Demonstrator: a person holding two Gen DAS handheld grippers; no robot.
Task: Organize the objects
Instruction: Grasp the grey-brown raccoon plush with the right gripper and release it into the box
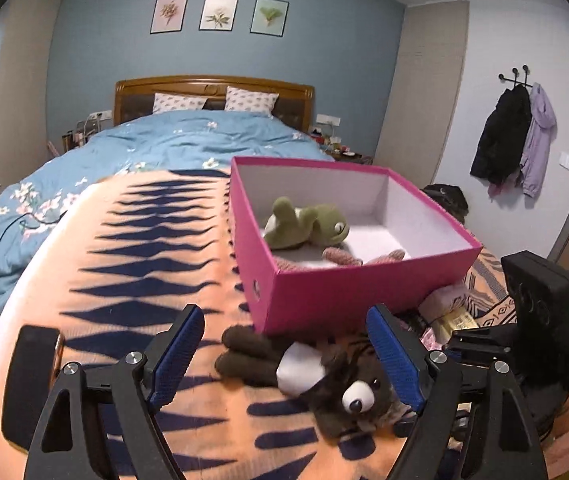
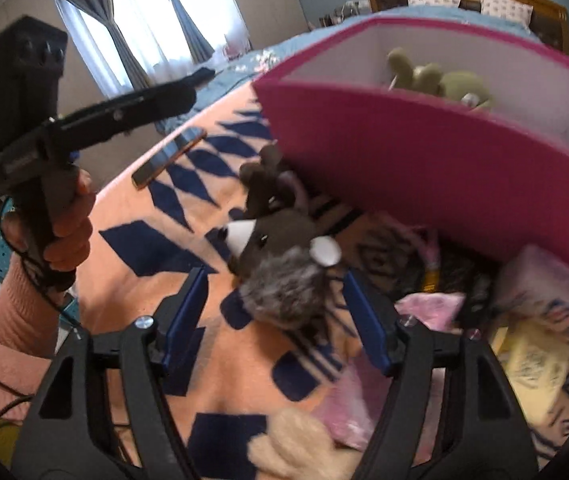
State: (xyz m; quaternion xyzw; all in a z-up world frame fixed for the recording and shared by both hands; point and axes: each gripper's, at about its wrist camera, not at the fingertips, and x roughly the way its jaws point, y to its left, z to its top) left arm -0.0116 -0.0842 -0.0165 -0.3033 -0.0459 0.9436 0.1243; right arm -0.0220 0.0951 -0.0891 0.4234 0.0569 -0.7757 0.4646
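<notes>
A pink open box [image 1: 324, 296] stands on an orange and navy blanket [image 1: 132, 264] on the bed. Inside lie a green plush frog [image 1: 308, 222] and a pinkish plush [image 1: 344, 257]. A dark brown plush animal with a white snout [image 1: 336, 384] lies on the blanket in front of the box. My left gripper [image 1: 288, 360] is open, its blue pads either side of the plush, above it. In the right wrist view my right gripper [image 2: 276, 312] is open around the same plush's grey-brown head [image 2: 280, 252], under the box's pink wall [image 2: 424, 168].
A phone [image 1: 32, 384] lies on the blanket at the left; it also shows in the right wrist view [image 2: 168, 152]. Pink and yellow packets [image 2: 532, 344] and a cream plush [image 2: 296, 444] lie beside the box. The right gripper's body [image 1: 540, 320] is at my right.
</notes>
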